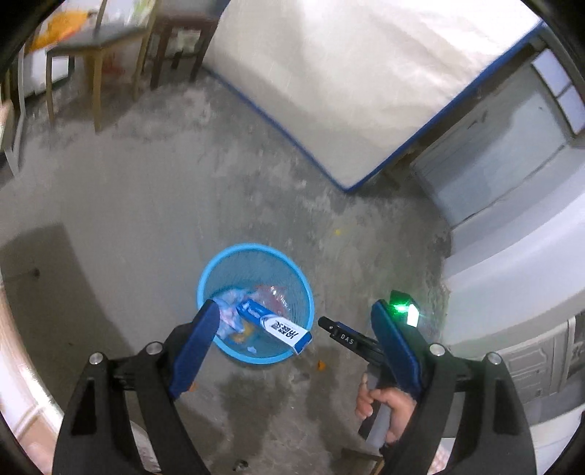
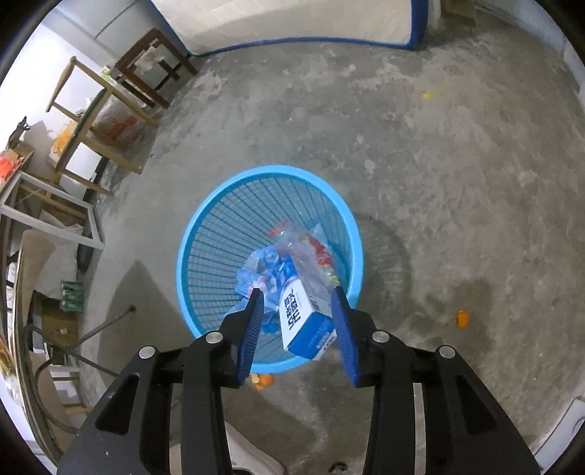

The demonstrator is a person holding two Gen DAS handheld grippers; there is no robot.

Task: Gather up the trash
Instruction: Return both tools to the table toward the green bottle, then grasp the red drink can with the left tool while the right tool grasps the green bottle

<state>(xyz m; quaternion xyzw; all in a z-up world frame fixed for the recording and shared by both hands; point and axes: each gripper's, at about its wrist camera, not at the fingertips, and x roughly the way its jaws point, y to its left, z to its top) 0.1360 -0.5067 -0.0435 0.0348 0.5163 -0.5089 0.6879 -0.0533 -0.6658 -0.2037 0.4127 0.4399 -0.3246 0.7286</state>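
A blue mesh waste basket (image 1: 256, 250) (image 2: 204, 215) stands on the concrete floor. Inside lie crumpled blue-and-white wrappers (image 1: 228, 310) (image 2: 261, 272) and a clear plastic bag with red print (image 1: 272, 294) (image 2: 314, 252). A blue-and-white carton box (image 1: 274, 323) (image 2: 305, 321) leans on the basket's near rim, half inside. My left gripper (image 1: 296, 310) is open and empty high above the basket. My right gripper (image 2: 298, 297) is open just above the box, jaws either side of it, not touching. The right gripper's body (image 1: 347, 338) and the hand holding it show in the left wrist view.
Orange peel pieces lie on the floor by the basket (image 2: 263, 380), to its right (image 2: 462, 319) (image 1: 321, 365) and farther off (image 2: 427, 95). A white mattress with blue edging (image 1: 329, 84) (image 2: 292, 22) leans behind. Wooden stools and tables (image 1: 98, 54) (image 2: 95, 120) stand on the left.
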